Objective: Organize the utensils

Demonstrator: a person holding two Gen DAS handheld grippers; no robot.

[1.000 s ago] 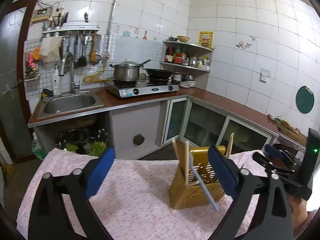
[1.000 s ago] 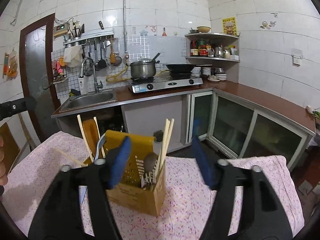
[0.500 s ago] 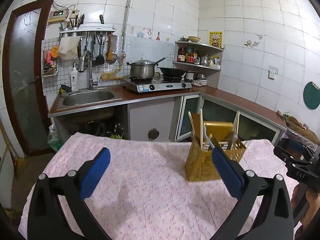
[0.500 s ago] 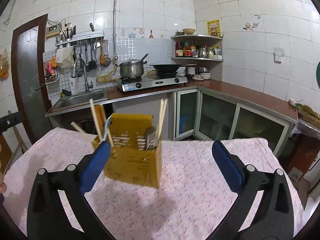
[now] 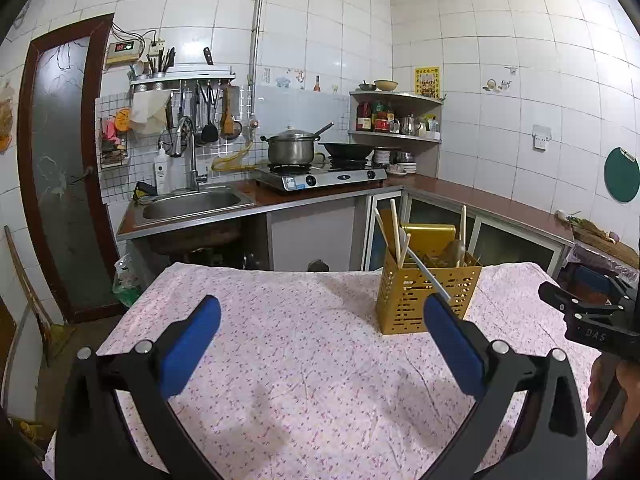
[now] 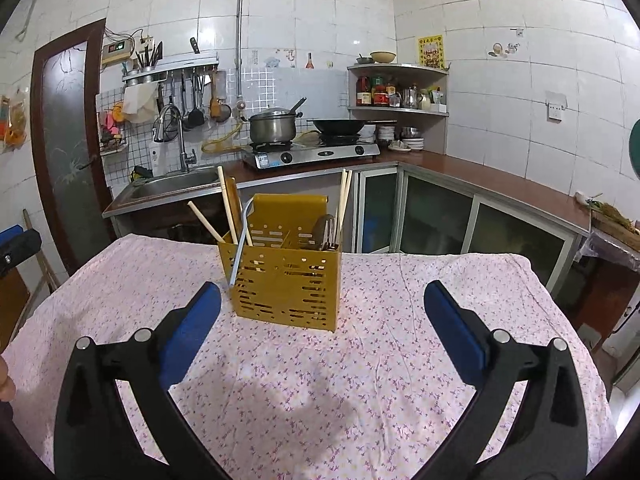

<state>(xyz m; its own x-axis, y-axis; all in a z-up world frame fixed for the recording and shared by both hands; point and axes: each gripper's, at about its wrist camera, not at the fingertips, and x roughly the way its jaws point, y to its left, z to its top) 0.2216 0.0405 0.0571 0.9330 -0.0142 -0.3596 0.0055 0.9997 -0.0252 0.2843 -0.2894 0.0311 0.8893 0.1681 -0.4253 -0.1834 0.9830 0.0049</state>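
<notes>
Both grippers hang over the near part of the table, which is covered with a flowered cloth, and neither holds anything. The left gripper has its jaws spread wide with only cloth between them; the right gripper likewise stands fully spread, the caddy ahead of its pads but untouched. That yellow slotted caddy stands upright toward the far edge of the table, about midway along it in the right view and off to the right of the left gripper in the left view. Inside it are chopsticks leaning at several angles, a pale straw-like rod hooked over the near left corner, and what looks like a fork and spoon in the right compartment. No loose utensil shows on the cloth, so the sorting looks close to finished, and the step in hand reads as backing off or tidying what leans. To do that well, I would keep both grippers low and clear of the caddy, since it looks light and a nudge on a protruding chopstick could tip it. If the rod is to be straightened, come in from above on its upper bend, pinch lightly, and lift straight before reseating it, while the other gripper steadies the caddy's wall.
</notes>
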